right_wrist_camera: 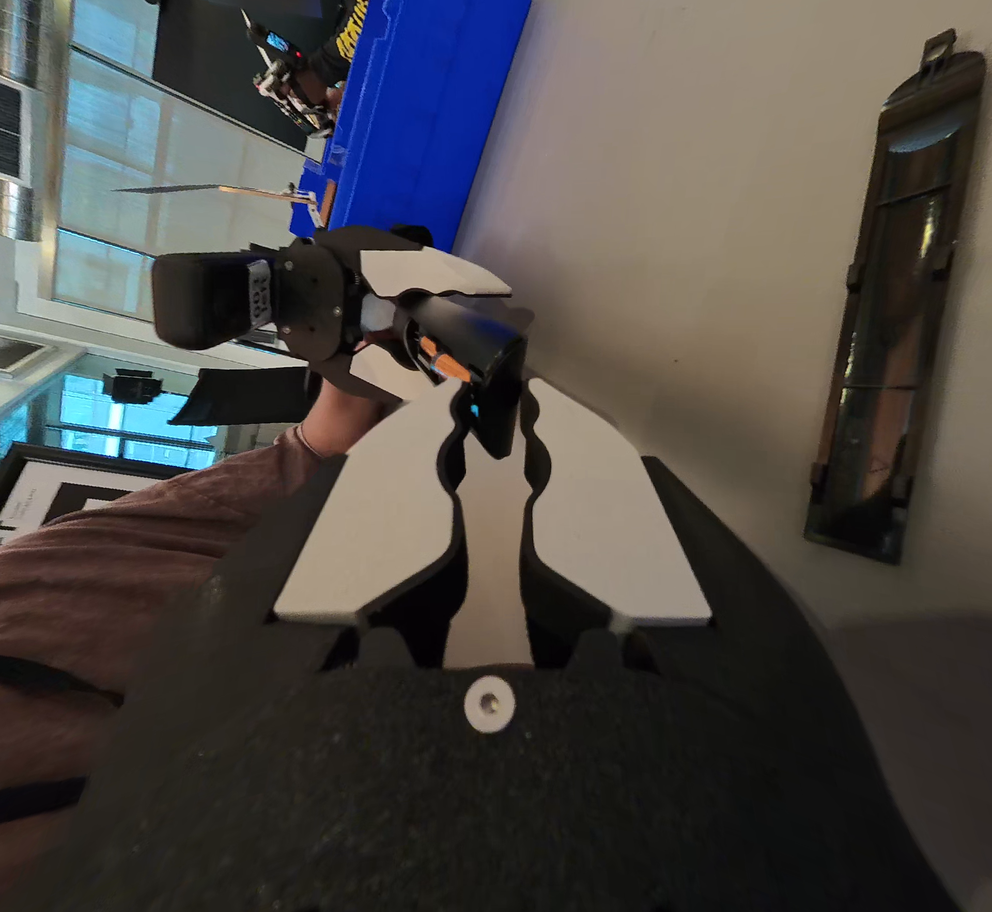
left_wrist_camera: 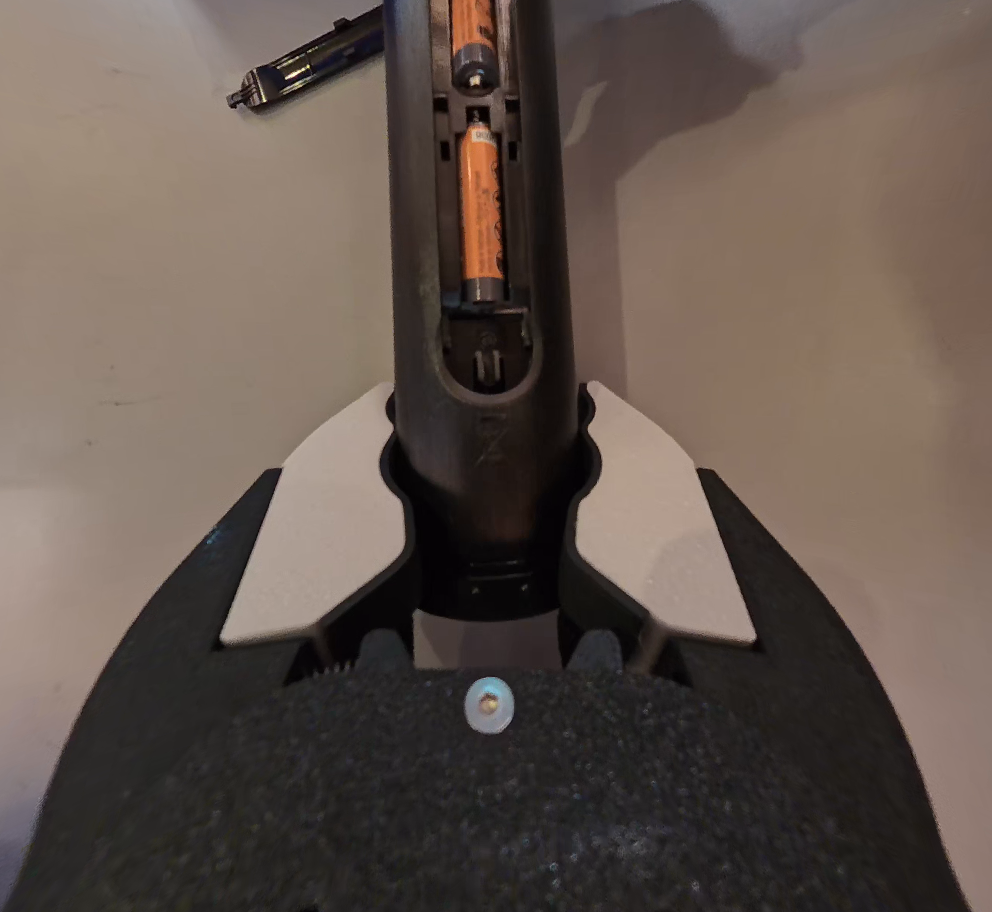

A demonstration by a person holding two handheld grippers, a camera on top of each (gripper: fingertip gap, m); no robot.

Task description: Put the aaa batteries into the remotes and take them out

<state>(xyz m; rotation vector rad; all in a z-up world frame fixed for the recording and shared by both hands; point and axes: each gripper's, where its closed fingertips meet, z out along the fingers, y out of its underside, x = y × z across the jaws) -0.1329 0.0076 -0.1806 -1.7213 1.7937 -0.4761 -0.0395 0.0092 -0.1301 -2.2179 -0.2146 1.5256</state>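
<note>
So it's a plain off-white surface (left_wrist_camera: 161,296) with windows and a big blue bin (right_wrist_camera: 429,97) at the back of it in the right wrist view. Someone else in a dark top with yellow lettering is working behind the bin.

The left gripper (left_wrist_camera: 487,403) has its fingers clamped on the lower end of a dark remote (left_wrist_camera: 418,189), held back-side up so the open battery bay faces the camera. Two orange AAA batteries sit in there end to end: the near battery (left_wrist_camera: 483,221) looks seated flat in its slot, while the far battery (left_wrist_camera: 471,1) looks lifted a bit at its near end, though I can't say for sure. The battery cover (left_wrist_camera: 311,62) lies on the surface just left of the remote.

The right gripper (right_wrist_camera: 494,403) has its fingers parted with nothing between them, tips right by the far end of the remote. From that view the left gripper and a brown sleeve (right_wrist_camera: 134,537) show too, and the cover sits off to the right.
</note>
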